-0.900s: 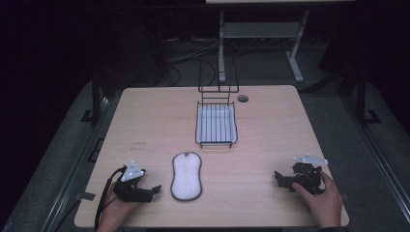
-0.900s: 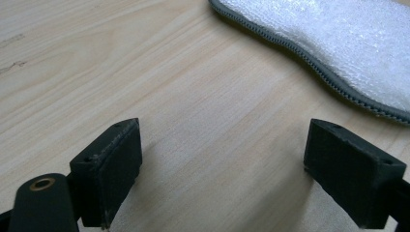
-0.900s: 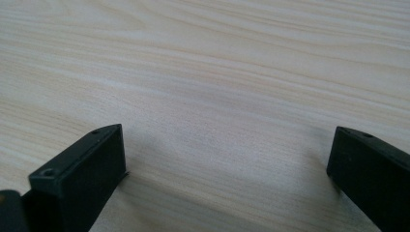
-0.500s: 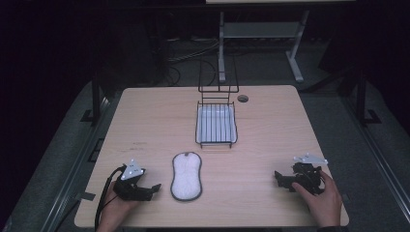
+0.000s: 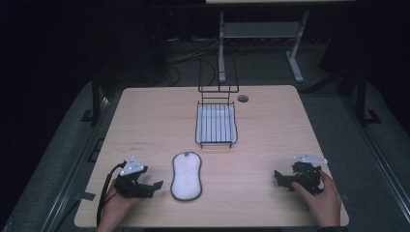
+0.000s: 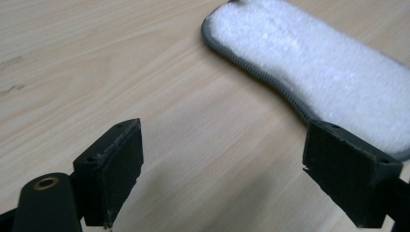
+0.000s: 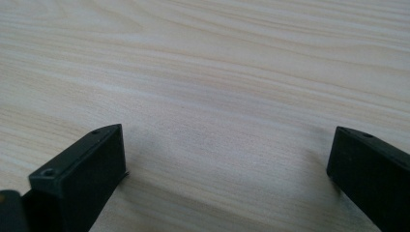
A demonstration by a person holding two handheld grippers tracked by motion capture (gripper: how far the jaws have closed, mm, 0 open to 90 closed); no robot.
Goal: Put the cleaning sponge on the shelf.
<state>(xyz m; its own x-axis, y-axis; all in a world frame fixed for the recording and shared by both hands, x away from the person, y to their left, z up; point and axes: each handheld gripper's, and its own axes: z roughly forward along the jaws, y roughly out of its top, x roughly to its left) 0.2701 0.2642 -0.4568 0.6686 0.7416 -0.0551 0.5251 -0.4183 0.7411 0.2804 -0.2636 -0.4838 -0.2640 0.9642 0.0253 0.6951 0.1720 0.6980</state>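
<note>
The white scrubbing pad (image 5: 186, 176), long axis twelve-to-six, lies at three o'clock just beside the spread, empty left gripper (image 5: 155, 186); the right gripper (image 5: 277, 178), also spread, sits well apart.

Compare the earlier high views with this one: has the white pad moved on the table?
No. The white pad lies at the same spot below the wire basket, beside the left gripper.
</note>
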